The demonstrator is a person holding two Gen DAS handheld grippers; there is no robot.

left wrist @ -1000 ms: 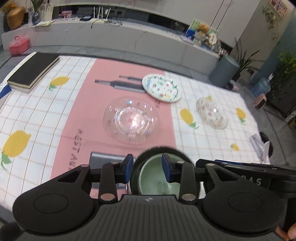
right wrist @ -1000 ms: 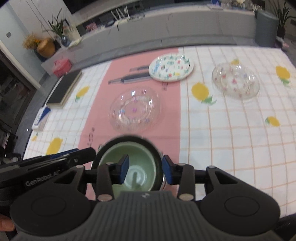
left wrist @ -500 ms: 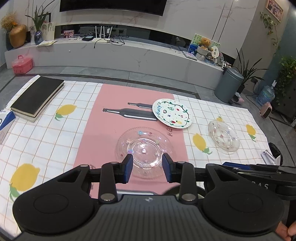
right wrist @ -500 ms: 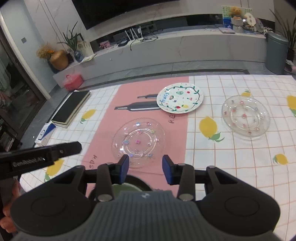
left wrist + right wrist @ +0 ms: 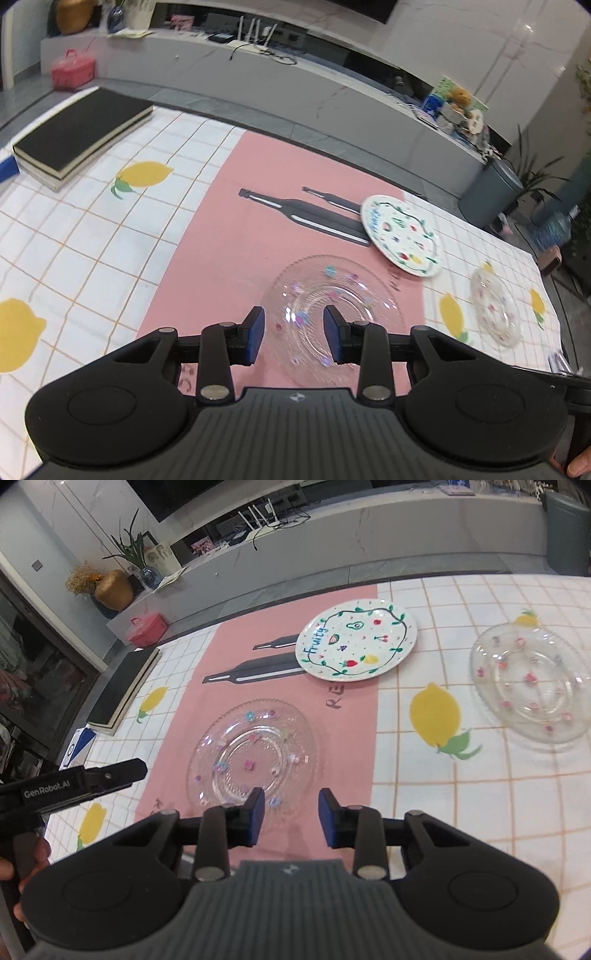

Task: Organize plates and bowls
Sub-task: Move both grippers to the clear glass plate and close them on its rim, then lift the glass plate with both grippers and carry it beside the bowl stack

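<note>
A clear glass plate with small flower marks (image 5: 332, 299) (image 5: 255, 753) lies on the pink runner, just ahead of both grippers. A white plate painted with fruit (image 5: 400, 234) (image 5: 356, 644) lies farther back. A second clear glass plate (image 5: 496, 310) (image 5: 532, 686) lies to the right on the lemon cloth. My left gripper (image 5: 293, 336) is open and empty above the near glass plate. My right gripper (image 5: 291, 819) is open and empty at that plate's near edge. The left gripper's body (image 5: 74, 784) shows at the left of the right wrist view.
A thick black book (image 5: 81, 136) (image 5: 125, 686) lies at the table's far left. A blue and white box (image 5: 79, 744) lies near it. A grey bin (image 5: 491, 194) stands on the floor past the table's right end. A low grey shelf (image 5: 258, 77) runs behind.
Both grippers have moved forward over the table toward the near glass plate. The green bowl seen below them a second ago is out of view now. Both stay open.
</note>
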